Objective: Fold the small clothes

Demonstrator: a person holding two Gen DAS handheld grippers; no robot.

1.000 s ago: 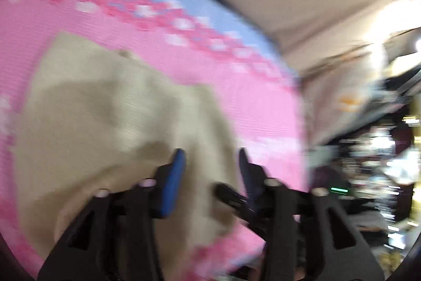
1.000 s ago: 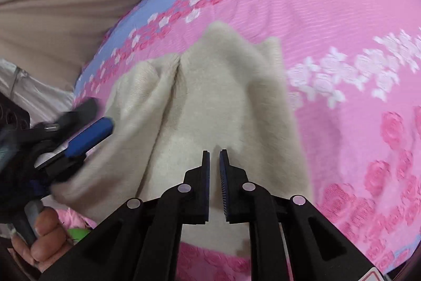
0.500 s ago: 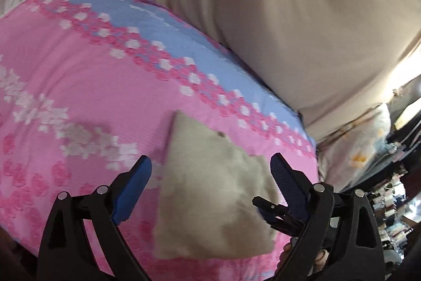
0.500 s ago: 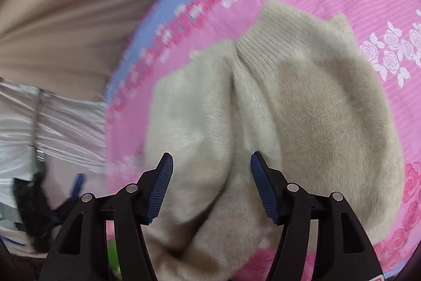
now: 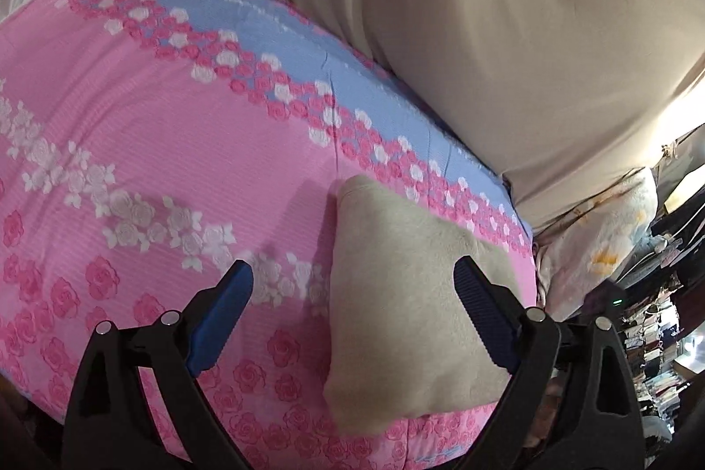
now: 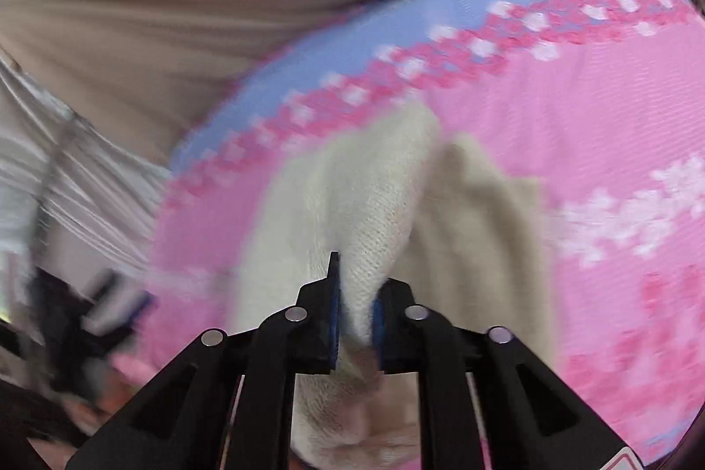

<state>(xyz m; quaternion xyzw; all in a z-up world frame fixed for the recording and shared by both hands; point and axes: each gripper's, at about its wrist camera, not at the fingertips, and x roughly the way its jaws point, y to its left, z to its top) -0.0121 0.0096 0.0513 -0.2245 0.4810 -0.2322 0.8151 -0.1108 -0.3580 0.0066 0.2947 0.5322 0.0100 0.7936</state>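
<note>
A small beige knitted sweater (image 5: 396, 294) lies folded on a pink floral bedspread (image 5: 154, 109), near its right edge. My left gripper (image 5: 352, 294) is open and empty, raised above the bed with the sweater's left edge between its fingers' line of sight. In the right wrist view my right gripper (image 6: 354, 294) is shut on a raised fold of the sweater (image 6: 374, 214), lifting it off the rest of the garment. The left gripper (image 6: 101, 307) shows blurred at the lower left there.
Beige curtain fabric (image 5: 484, 7) hangs behind the bed. A pale pillow or bundle (image 5: 608, 241) and cluttered dark shelves (image 5: 661, 338) stand past the bed's right edge. A blue band (image 5: 229, 12) runs along the bedspread's far edge.
My left gripper opened, let go of the sweater and pulled back. My right gripper opened, then shut on a fold of the sweater and lifted it.
</note>
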